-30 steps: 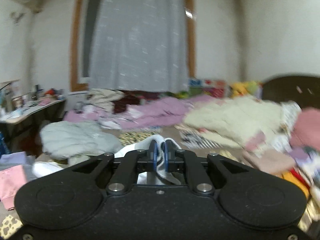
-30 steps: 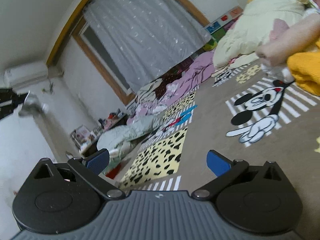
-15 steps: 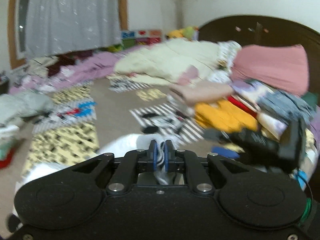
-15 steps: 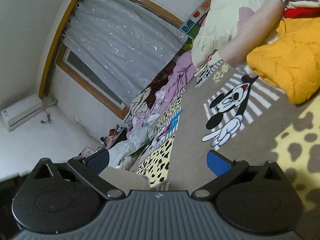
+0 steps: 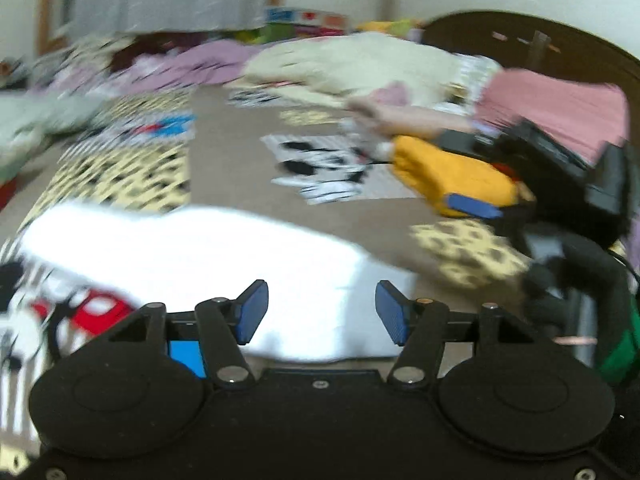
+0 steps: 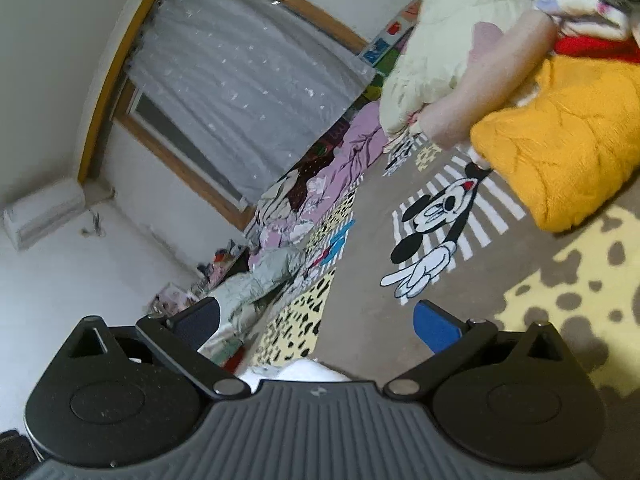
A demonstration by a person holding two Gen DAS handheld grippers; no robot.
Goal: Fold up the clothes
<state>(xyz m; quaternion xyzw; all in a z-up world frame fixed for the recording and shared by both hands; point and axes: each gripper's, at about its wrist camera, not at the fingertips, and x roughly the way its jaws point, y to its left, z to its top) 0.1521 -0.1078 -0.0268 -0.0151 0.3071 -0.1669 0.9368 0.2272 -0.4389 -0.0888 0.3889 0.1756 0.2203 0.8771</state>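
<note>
Left wrist: both grippers, left gripper [image 5: 322, 306] and right gripper [image 6: 316, 322], gape empty; one white garment [image 5: 208, 256].

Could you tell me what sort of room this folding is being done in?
Most likely a bedroom in a home. A dark wooden headboard stands behind heaped bedding, a grey curtain covers the window, and clothes such as a mustard knit sweater lie on a cartoon-print bedspread.
</note>
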